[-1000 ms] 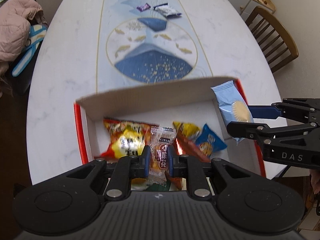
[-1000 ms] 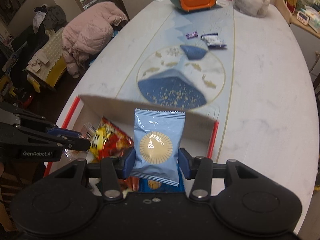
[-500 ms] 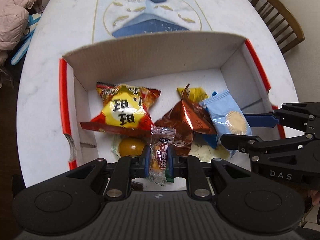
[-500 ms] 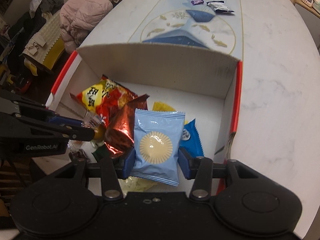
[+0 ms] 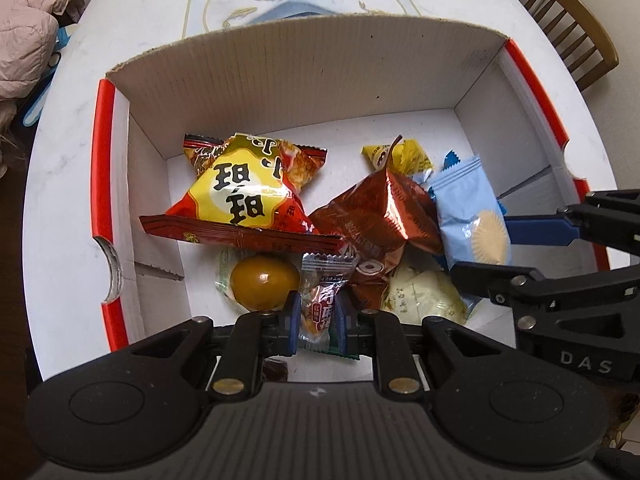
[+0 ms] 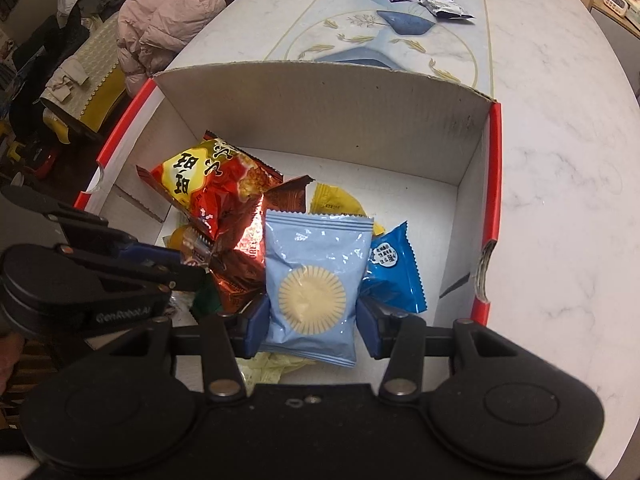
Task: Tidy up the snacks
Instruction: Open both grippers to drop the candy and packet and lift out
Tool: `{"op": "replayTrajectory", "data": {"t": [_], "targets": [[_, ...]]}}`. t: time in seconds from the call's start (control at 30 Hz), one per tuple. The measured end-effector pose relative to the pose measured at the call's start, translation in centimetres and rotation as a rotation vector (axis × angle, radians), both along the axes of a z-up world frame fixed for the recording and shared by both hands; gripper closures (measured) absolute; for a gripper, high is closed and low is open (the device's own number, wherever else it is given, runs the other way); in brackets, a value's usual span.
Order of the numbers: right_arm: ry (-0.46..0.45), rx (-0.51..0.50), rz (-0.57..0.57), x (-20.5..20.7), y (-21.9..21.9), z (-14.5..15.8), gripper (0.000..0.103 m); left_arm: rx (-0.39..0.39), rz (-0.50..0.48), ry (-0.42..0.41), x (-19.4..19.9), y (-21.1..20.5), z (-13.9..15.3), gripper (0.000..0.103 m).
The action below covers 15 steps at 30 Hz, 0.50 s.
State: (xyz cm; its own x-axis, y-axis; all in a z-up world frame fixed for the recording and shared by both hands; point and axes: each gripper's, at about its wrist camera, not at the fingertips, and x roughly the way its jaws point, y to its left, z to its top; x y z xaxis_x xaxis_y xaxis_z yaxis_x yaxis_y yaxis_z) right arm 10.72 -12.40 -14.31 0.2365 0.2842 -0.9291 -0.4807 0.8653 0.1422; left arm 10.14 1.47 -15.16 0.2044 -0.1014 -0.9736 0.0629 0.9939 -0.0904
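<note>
left gripper (image 5: 317, 316): jaws clamped | right gripper (image 6: 312, 322): jaws clamped, alongside

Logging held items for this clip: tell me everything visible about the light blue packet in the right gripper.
The light blue packet is a glossy plastic pillow pouch with crimped, serrated ends and a cream sunburst disc printed on its face. Sealed and puffy, it stands upright, pinched at its lower sides by the right gripper. It hangs inside the cardboard box, over the other snacks, beside a darker blue packet.

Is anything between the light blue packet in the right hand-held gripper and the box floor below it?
Yes. Under the light blue packet lie a pale yellow snack and a dark blue packet, so it would land on them, not on the box floor.
</note>
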Motion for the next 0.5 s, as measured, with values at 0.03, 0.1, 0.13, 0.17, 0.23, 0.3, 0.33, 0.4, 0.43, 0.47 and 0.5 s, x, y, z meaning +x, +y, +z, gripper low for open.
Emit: {"op": "replayTrajectory", "data": {"t": [0.03, 0.1, 0.13, 0.17, 0.23, 0.3, 0.33, 0.4, 0.43, 0.47, 0.5], "targets": [[-0.001, 0.0, -0.002, 0.0, 0.0, 0.0, 0.057, 0.001, -0.001, -0.001, 0.0, 0.0, -0.1, 0.086], [-0.003, 0.002, -0.005, 0.0, 0.0, 0.0, 0.057, -0.006, -0.001, 0.001, 0.0, 0.1, -0.3, 0.086], [-0.003, 0.001, -0.005, 0.0, 0.0, 0.0, 0.057, -0.011, 0.001, 0.005, -0.1, 0.1, -0.5, 0.085], [-0.004, 0.001, -0.006, 0.0, 0.0, 0.1, 0.057, -0.016, 0.003, 0.009, -0.1, 0.1, -0.5, 0.085], [-0.007, 0.001, -0.007, -0.1, 0.0, 0.1, 0.057, -0.024, 0.01, 0.015, 0.0, 0.5, -0.8, 0.084], [-0.008, 0.005, -0.008, -0.1, 0.0, 0.1, 0.056, -0.032, 0.015, 0.015, -0.2, 0.7, -1.0, 0.081], [-0.009, 0.007, -0.01, -0.1, -0.1, 0.1, 0.056, -0.037, 0.017, 0.014, -0.1, 0.9, -1.2, 0.077], [-0.01, 0.009, -0.009, -0.2, -0.1, 0.1, 0.056, -0.051, 0.02, 0.007, -0.3, 1.2, -1.1, 0.072], [-0.011, 0.009, -0.009, -0.2, -0.1, 0.1, 0.056, -0.057, 0.019, 0.003, -0.4, 1.2, -0.9, 0.07], [-0.011, 0.011, -0.008, -0.2, -0.1, 0.2, 0.056, -0.06, 0.02, -0.001, -0.5, 1.3, -0.9, 0.067], [-0.011, 0.012, -0.007, -0.2, -0.1, 0.2, 0.056, -0.064, 0.023, -0.007, -0.7, 1.5, -0.9, 0.062]]}}
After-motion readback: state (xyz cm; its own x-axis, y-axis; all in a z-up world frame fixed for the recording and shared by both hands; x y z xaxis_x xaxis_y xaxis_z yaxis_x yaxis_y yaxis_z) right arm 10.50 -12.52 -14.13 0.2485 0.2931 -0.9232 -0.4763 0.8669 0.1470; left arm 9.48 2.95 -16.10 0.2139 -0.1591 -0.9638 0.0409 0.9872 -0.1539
